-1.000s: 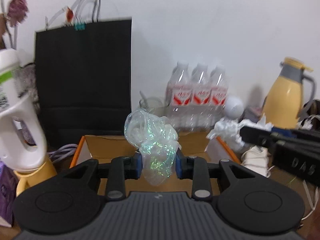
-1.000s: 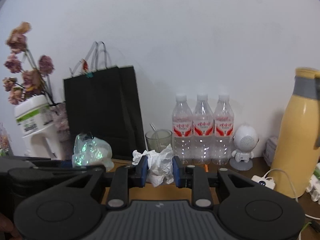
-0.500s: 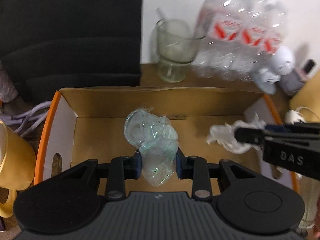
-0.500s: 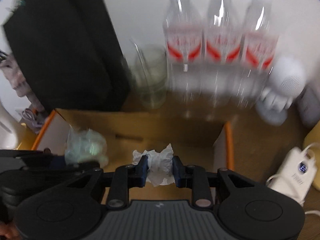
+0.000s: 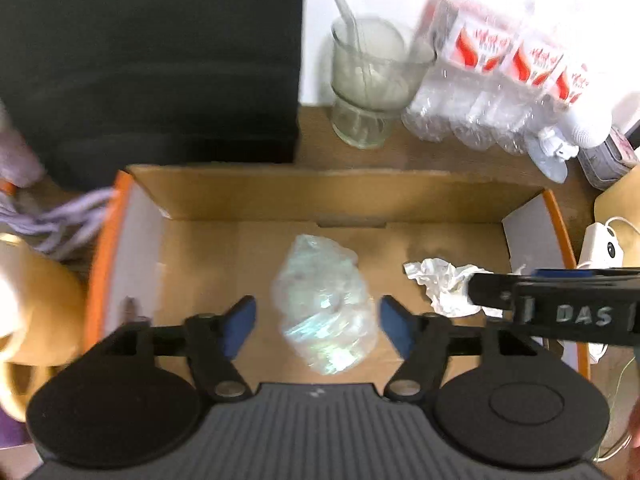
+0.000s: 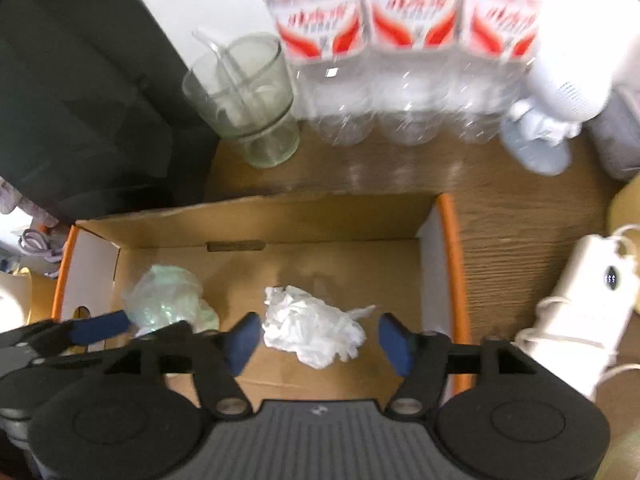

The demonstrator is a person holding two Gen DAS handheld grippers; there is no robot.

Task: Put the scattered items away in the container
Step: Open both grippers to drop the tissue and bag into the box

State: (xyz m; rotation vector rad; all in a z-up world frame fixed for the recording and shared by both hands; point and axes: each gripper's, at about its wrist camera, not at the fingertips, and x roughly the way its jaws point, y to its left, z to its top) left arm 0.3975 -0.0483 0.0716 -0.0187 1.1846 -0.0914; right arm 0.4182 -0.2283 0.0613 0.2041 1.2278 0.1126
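cardboard box (image 5: 344,196) lies under both down-tilted tools, left tool (image 5: 314,320) and right tool (image 6: 320,338) opening, pinching nothing.

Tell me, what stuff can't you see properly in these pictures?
- Cardboard box: its near wall is hidden behind the left tongs in the left wrist view.
- Water bottles: tops cut off by the right wrist view's upper edge; labels too blurred to read.
- Shiny plastic wrap: partly covered by the left tongs in the right wrist view.
- Black bag: top cut off.
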